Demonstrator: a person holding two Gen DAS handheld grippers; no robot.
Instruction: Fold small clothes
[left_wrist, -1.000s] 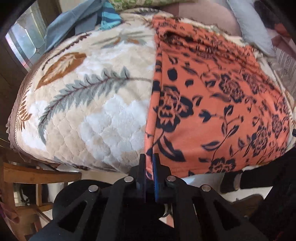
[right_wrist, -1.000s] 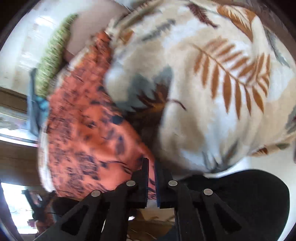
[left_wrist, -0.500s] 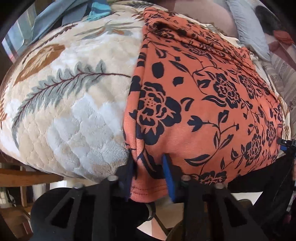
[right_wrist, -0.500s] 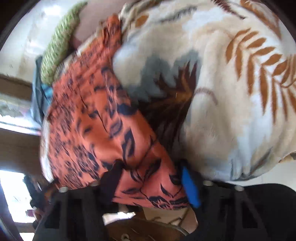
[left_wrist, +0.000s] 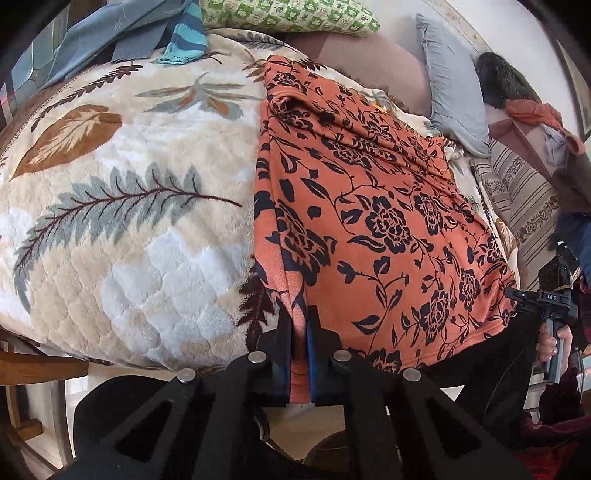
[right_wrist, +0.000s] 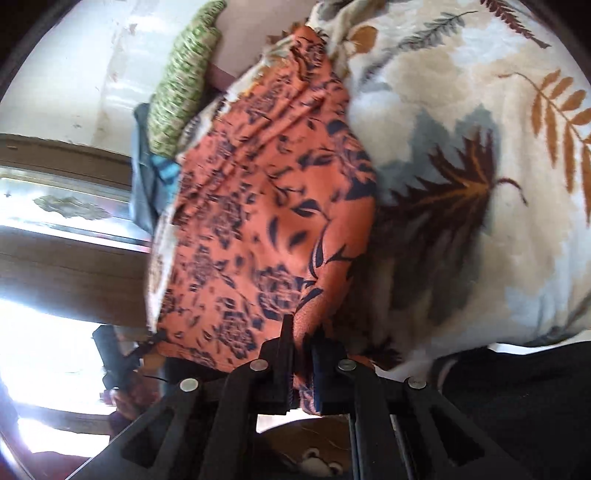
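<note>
Orange garment (left_wrist: 373, 221) with a dark floral print lies spread on a leaf-patterned blanket (left_wrist: 122, 221) that covers the bed. Its long left edge runs straight up the blanket, doubled over along that side so that a narrow strip of fabric shows beside the main panel. Folds and wrinkles gather at the far end, toward the pillows. The near hem hangs just past the blanket's front edge.

Left gripper (left_wrist: 299, 332) is closed to a narrow gap on the near left corner of the garment; orange cloth fills the space between its two fingers and continues down behind them. Right gripper (right_wrist: 303, 339) is likewise pinched on the garment's near right corner, with a bunch of fabric standing up between its fingers. In the right wrist view the garment (right_wrist: 266, 206) appears blurred, with the blanket (right_wrist: 480, 129) to its right. The right gripper also shows from outside in the left wrist view, at the garment's lower right corner (left_wrist: 539, 299), gripped by a hand (left_wrist: 552, 341).

Green patterned pillow (left_wrist: 288, 14) lies at the head of the bed, with blue cloth (left_wrist: 122, 29) and a striped teal item (left_wrist: 184, 40) to its left. Grey pillow (left_wrist: 450, 88) sits to the right, near a striped cushion (left_wrist: 524, 195) and a rust-coloured cloth (left_wrist: 532, 110).
</note>
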